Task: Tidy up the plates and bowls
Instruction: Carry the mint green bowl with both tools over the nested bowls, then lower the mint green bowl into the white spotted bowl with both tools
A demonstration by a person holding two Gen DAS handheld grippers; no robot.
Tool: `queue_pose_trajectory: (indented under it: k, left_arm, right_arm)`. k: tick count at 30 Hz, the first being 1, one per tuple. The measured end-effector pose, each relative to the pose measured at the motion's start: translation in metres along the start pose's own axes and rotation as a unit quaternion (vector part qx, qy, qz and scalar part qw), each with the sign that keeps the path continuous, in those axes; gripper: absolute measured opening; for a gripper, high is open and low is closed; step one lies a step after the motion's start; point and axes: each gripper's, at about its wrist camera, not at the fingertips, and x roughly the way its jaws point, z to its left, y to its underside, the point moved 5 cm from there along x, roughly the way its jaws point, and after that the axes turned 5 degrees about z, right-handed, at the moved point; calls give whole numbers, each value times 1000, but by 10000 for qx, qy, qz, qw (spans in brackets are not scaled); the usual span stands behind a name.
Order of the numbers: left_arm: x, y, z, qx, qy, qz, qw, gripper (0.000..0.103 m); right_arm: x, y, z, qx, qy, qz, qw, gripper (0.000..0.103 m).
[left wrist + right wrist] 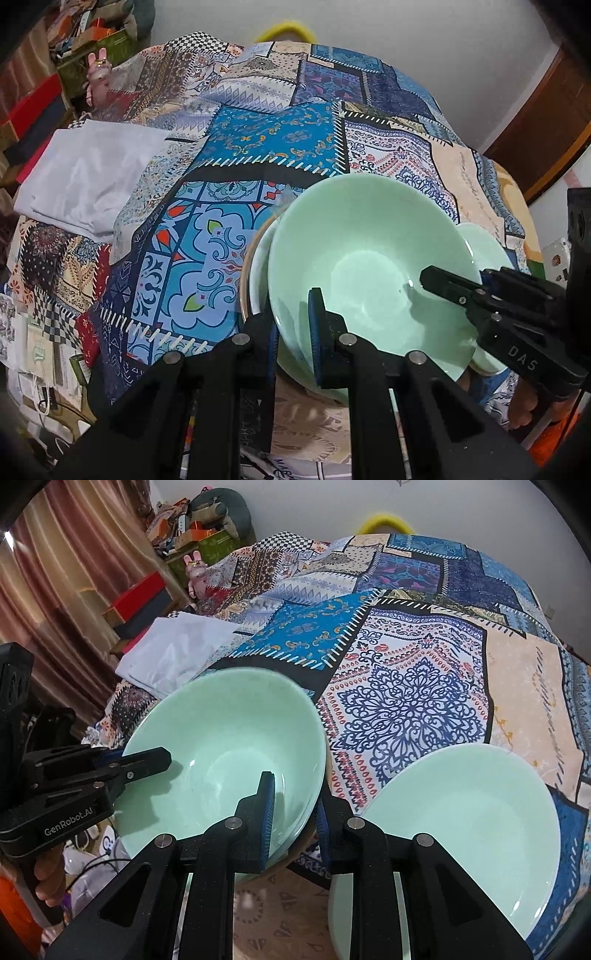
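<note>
A large pale green bowl (369, 266) is held tilted above the patchwork cloth. My left gripper (291, 332) is shut on its near left rim. My right gripper (293, 812) is shut on its right rim, and shows in the left wrist view (448, 286); the left gripper shows in the right wrist view (147, 764). A gold-rimmed plate (255, 273) lies under the bowl at its left. A second green bowl (469, 823) sits on the cloth to the right, also seen behind the held bowl (484, 247).
A folded white cloth (85, 177) lies at the left of the table. A pink rabbit figure (98, 74) and stacked boxes (37, 107) stand beyond the left edge. The patterned cloth (413, 694) stretches far and right. Clutter lies below the near left edge.
</note>
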Motion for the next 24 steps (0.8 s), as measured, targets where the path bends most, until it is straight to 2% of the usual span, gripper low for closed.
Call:
queue_pose_trajectory:
  k: [4, 17, 20, 24]
  left_arm:
    - [1, 0, -1, 16, -89, 29, 10000, 15]
    - [-11, -2, -3, 139, -179, 43, 9997, 17]
    - [-18, 0, -1, 181, -236, -39, 9996, 28]
    - [-27, 3, 2, 225, -268, -217, 9992, 42]
  right_arm:
    - [-3, 2, -1, -121, 112, -41, 9999, 20]
    - [-7, 6, -8, -78, 29, -45, 10000, 21]
    - [-9, 6, -8, -79, 38, -45, 10000, 22]
    - [-8, 7, -8, -77, 36, -35, 10000, 29]
